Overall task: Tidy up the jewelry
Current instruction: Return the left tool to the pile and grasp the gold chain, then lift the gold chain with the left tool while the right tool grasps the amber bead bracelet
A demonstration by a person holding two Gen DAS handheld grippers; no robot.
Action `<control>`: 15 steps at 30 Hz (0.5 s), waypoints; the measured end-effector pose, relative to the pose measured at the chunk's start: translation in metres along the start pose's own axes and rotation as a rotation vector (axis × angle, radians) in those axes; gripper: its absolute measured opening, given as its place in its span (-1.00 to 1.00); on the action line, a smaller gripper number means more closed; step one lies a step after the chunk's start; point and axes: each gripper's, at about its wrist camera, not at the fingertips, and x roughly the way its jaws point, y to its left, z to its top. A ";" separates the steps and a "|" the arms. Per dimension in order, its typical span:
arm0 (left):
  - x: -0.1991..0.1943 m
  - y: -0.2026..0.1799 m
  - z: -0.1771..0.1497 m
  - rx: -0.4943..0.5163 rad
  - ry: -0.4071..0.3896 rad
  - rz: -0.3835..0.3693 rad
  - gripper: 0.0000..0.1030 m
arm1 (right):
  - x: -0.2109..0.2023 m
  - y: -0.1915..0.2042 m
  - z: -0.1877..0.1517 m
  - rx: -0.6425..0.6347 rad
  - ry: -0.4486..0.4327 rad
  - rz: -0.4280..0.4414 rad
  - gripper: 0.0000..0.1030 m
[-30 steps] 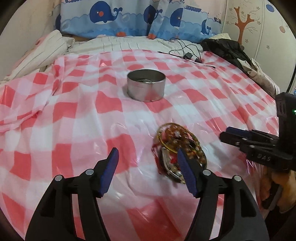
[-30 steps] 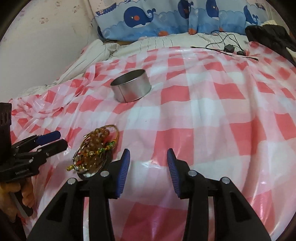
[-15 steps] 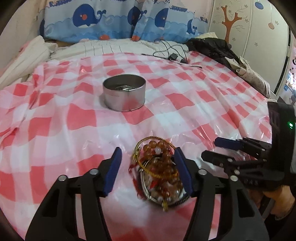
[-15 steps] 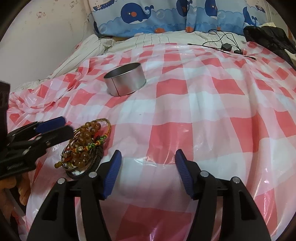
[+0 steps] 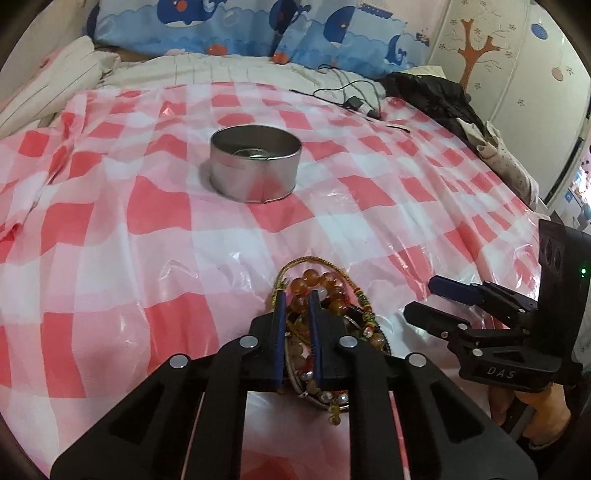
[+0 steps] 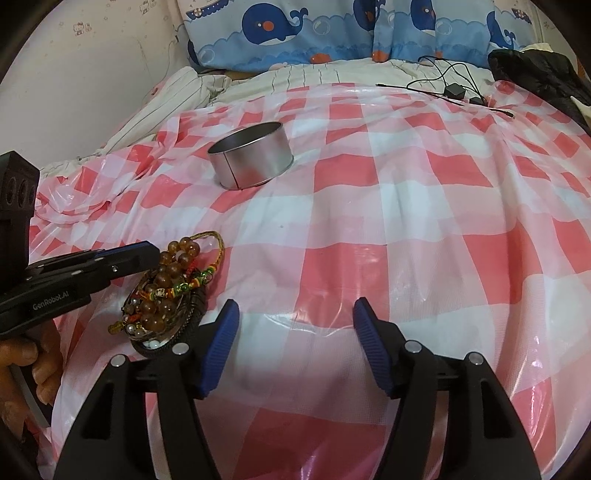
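A pile of bracelets [image 5: 332,299], amber beads and coloured cords, lies on the red-and-white checked plastic cloth [image 5: 147,258]. My left gripper [image 5: 297,299] is shut on part of the pile, with beads showing between its blue pads. The pile also shows in the right wrist view [image 6: 166,291], with the left gripper [image 6: 147,254] on it. A round open metal tin [image 5: 255,166] stands farther back, also in the right wrist view [image 6: 251,155]. My right gripper [image 6: 293,314] is open and empty, to the right of the pile.
The cloth covers a bed. Whale-print pillows [image 6: 332,33] line the back. A black cable with a charger [image 6: 454,90] and a black garment [image 5: 436,99] lie at the far right. Striped bedding [image 5: 48,85] is bunched at the far left.
My left gripper moved forward over the bracelet pile and closed on it. My right gripper opened wider and stayed to the right.
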 end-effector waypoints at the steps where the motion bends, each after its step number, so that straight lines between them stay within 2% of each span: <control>1: 0.001 0.001 0.000 -0.004 0.004 0.004 -0.76 | 0.000 0.000 0.000 0.000 0.000 0.000 0.22; 6: 0.005 0.005 -0.002 -0.018 0.018 0.007 -0.71 | 0.000 0.000 0.000 0.000 0.000 0.000 0.22; 9: 0.008 0.007 -0.003 -0.028 0.031 -0.025 -0.71 | 0.000 0.000 0.000 0.000 0.001 0.001 0.22; 10: 0.009 0.006 -0.003 -0.026 0.035 -0.034 -0.74 | 0.000 0.000 0.000 0.000 0.001 0.001 0.22; 12: 0.006 0.002 -0.004 -0.004 0.020 -0.035 -0.93 | 0.000 0.000 0.000 0.000 0.000 0.001 0.22; 15: -0.008 0.001 0.001 -0.010 -0.026 -0.052 -0.94 | 0.000 0.000 0.000 0.000 0.000 0.001 0.22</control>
